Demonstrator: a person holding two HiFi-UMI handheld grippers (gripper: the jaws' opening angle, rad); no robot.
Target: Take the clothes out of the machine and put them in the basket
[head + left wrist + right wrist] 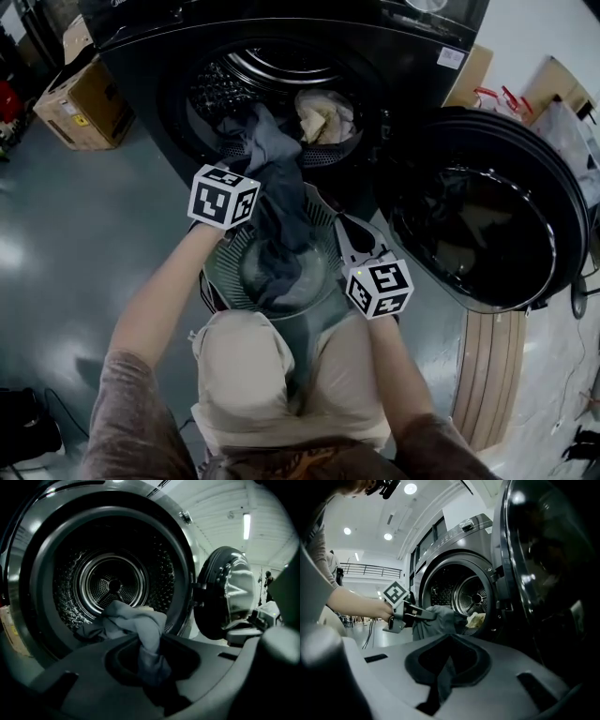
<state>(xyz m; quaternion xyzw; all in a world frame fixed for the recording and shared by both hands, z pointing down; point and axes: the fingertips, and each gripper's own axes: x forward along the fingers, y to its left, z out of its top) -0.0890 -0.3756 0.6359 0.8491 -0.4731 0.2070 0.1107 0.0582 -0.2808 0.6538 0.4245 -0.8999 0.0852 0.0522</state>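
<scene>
1. well, nearest the person, the basket (228,272) sits on the floor between the knees and the machine (403,37). dark cloth already lies in its bottom, so part of the job looks done.
2. the right gripper (440,686) is by the basket's right rim. its fingers (525,667) are together on a thin dark strip of cloth. i cannot tell whether that strip belongs to the grey garment (277,187).
3. the left gripper (152,667) has its fingers (75,686) clamped on a bunched fold of the grey garment. the garment stretches from the mouth of the drum (112,585) down into the basket, so i judge it about half out.
4. what is left, as i judge it: the garment's far end lies inside the drum opening, and a pale cloth (323,117) sits deeper in, to the right, touched by neither gripper.
5. hard to make out: the garment hides the lower front of the drum, so more clothes may lie there. the basket's contents are one dark mass, and i cannot count the pieces. the open door (487,211) at the right shows only reflections.
</scene>
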